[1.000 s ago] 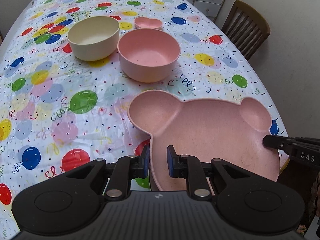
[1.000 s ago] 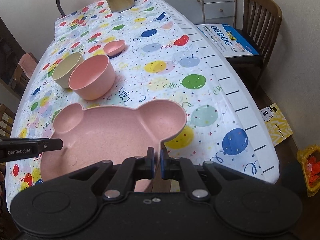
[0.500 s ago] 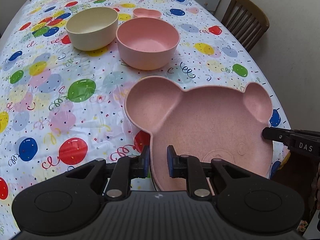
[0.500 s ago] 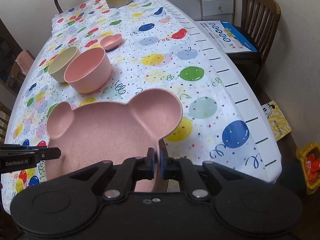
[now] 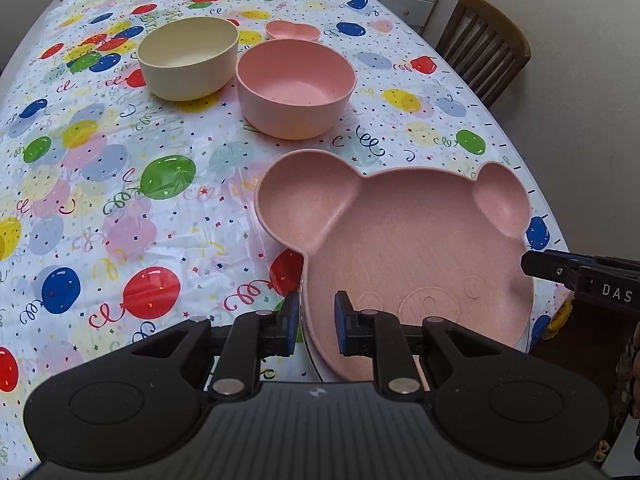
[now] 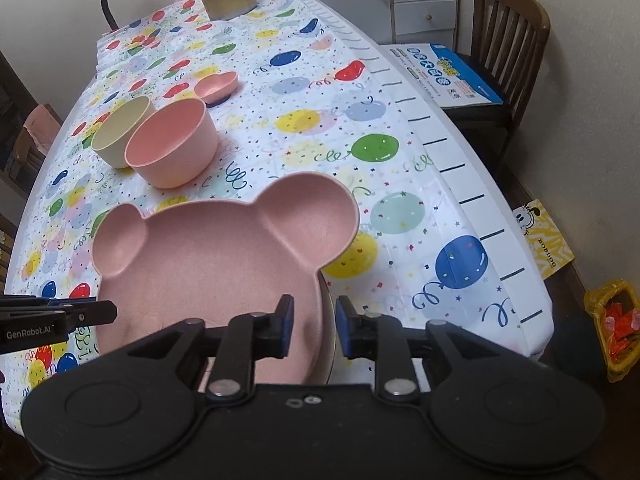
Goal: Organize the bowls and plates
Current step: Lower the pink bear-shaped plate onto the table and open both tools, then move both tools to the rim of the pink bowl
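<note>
Right gripper (image 6: 311, 330): jaws have just been opening; the plate's rim is straddled with gaps at both pads, so no grip is seen.
Left gripper (image 5: 317, 327): jaws narrow, opposite rim straddled; contact cannot be told.
Bear plate (image 5: 408, 248): laid at the table's (image 5: 168, 216) near edge.
Pink bowl (image 5: 295, 87): placed behind the plate.
Cream bowl (image 5: 188, 63): set just beside it.
Heart dish (image 5: 293, 31): placed farthest back.

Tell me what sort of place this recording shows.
Most likely a home dining room: a long table under a balloon-print tablecloth, wooden dining chairs, a drawer cabinet, and children's tableware like the bear-shaped plate.
</note>
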A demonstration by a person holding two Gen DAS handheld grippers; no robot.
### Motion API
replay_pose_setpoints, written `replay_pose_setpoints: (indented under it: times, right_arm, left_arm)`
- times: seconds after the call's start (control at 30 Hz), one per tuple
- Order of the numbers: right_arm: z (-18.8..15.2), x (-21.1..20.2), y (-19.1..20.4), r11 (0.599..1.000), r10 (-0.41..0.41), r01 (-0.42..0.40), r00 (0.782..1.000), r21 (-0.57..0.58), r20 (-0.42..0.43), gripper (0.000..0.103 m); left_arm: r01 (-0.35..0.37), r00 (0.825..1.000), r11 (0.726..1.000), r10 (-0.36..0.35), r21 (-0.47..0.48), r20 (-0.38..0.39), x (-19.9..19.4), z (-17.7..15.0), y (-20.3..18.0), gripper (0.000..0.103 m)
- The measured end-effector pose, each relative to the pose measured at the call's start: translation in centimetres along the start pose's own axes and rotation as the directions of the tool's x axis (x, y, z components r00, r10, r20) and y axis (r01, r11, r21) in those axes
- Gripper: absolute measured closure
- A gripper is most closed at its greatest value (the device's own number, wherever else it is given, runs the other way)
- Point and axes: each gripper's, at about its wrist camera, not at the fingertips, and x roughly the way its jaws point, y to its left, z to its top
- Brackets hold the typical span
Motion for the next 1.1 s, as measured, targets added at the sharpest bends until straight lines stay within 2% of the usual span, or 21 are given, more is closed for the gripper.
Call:
replay_pose_setpoints:
  times: [0.1,0.27,0.33,0.47,0.53,0.57,0.77,0.83,0.9,1.1]
  right_arm:
    - [0.0,-0.9,0.7,1.000,0.006,-0.006,1.000,-0.014,0.020,0.070]
    - [-0.1,-2.3,2.5,0.998,0.035,-0.032,0.998,-0.047,0.051,0.063]
    - [-0.1,-2.8,3.4,0.997,0.045,-0.041,0.997,-0.058,0.065,0.057]
    - [-0.1,-4.0,5.0,0.995,0.058,-0.051,0.994,-0.080,0.097,0.048]
    - [-0.2,-4.5,5.8,0.994,0.063,-0.053,0.991,-0.091,0.116,0.036]
    - [-0.1,-4.8,6.2,0.994,0.065,-0.053,0.990,-0.097,0.125,0.034]
    - [0.3,-6.1,7.9,0.991,0.081,-0.060,0.980,-0.116,0.180,0.012]
    - [0.7,-6.5,8.3,0.991,0.084,-0.061,0.976,-0.121,0.199,0.005]
    - [1.2,-6.6,8.7,0.990,0.084,-0.057,0.974,-0.130,0.212,0.001]
    - [3.7,-5.7,9.4,0.988,0.092,-0.062,0.972,-0.143,0.216,0.001]
  left_arm:
    - [0.012,1.000,1.000,-0.012,0.006,0.018,-0.9,-0.2,0.1,0.084]
    - [0.024,0.997,0.999,-0.025,0.024,0.077,-3.0,-0.3,0.1,0.067]
    - [0.025,0.994,0.999,-0.028,0.026,0.108,-3.8,-0.4,0.2,0.043]
    - [0.028,0.987,0.999,-0.035,0.045,0.158,-5.4,-0.4,0.2,0.042]
    - [0.032,0.983,0.998,-0.039,0.045,0.178,-6.1,-0.5,0.3,0.042]
    - [0.030,0.982,0.999,-0.038,0.045,0.185,-6.3,-0.5,0.4,0.042]
    - [0.019,0.971,0.999,-0.026,0.030,0.238,-7.8,0.0,1.1,0.033]
    - [0.006,0.968,1.000,-0.010,0.015,0.253,-8.0,0.4,1.3,0.026]
    - [-0.009,0.965,1.000,0.011,-0.006,0.263,-8.1,1.0,1.7,0.023]
    - [-0.016,0.963,0.996,0.038,-0.085,0.266,-7.3,3.4,3.0,0.023]
